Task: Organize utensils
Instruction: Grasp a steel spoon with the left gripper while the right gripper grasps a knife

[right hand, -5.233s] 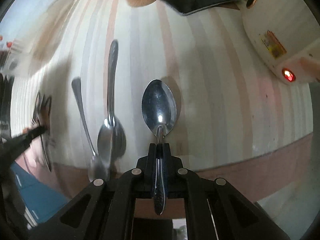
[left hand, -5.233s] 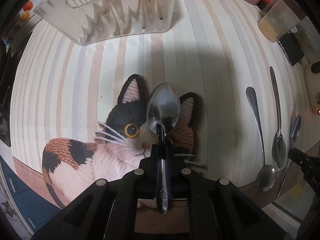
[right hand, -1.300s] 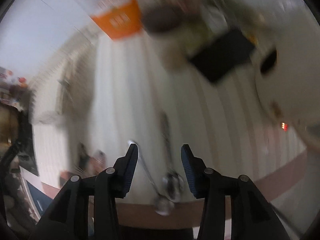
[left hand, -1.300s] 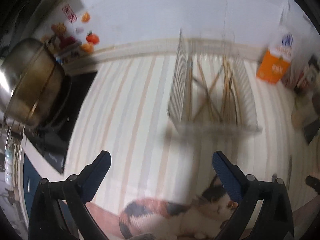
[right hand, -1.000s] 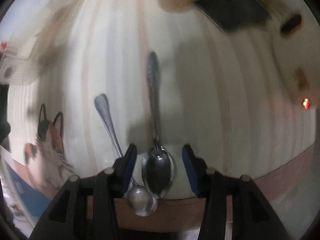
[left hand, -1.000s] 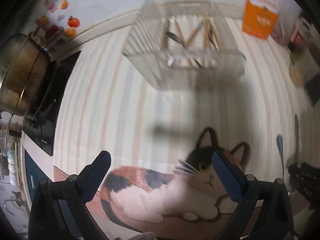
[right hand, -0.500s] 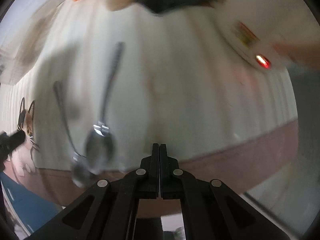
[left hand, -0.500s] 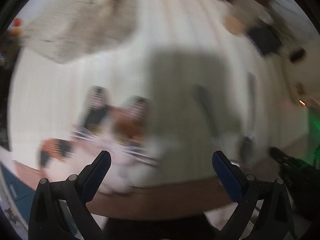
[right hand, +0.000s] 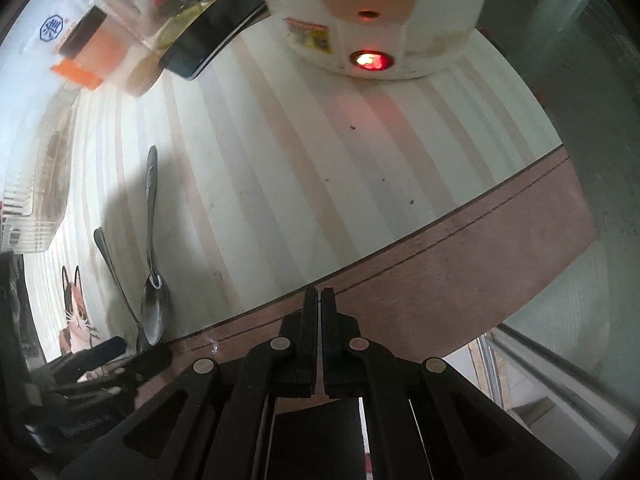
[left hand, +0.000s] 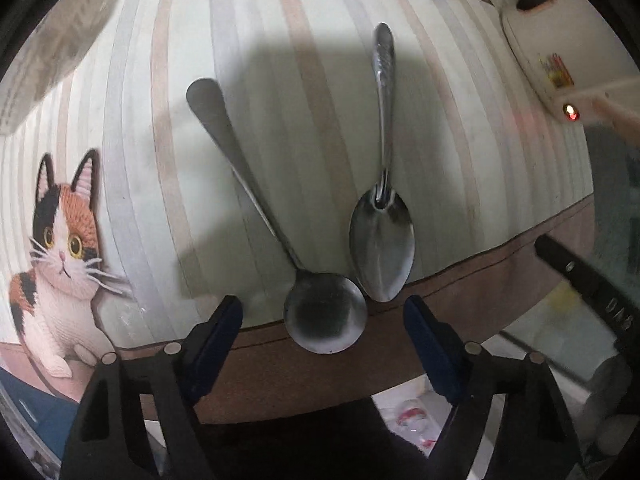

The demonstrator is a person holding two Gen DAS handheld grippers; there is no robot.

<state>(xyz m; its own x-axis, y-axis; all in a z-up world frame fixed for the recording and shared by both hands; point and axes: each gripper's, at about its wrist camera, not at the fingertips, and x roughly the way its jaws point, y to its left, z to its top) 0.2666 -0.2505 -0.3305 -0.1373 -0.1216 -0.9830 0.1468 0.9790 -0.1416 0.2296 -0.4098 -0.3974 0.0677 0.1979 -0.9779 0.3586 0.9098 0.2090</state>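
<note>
Steel shone in the left wrist view: a round-bowled spoon point(left hand: 324, 312) and an oval-bowled spoon point(left hand: 382, 240) lay side by side on the striped worktop point(left hand: 280, 60), bowls nearly touching at its brown edge. The left gripper point(left hand: 323, 344) hung above them, jaws closing, the round bowl framed between them ungripped. In the right wrist view the right gripper point(right hand: 319, 308) was clenched on nothing, near a white cooker point(right hand: 376, 16); its contents could not be seen.

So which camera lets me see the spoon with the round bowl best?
The left wrist view. There the round spoon lies whole and large between the closing left fingers, beside the pointed spoon. In the right wrist view only its thin handle shows, small at the left edge, its bowl hidden.
</note>
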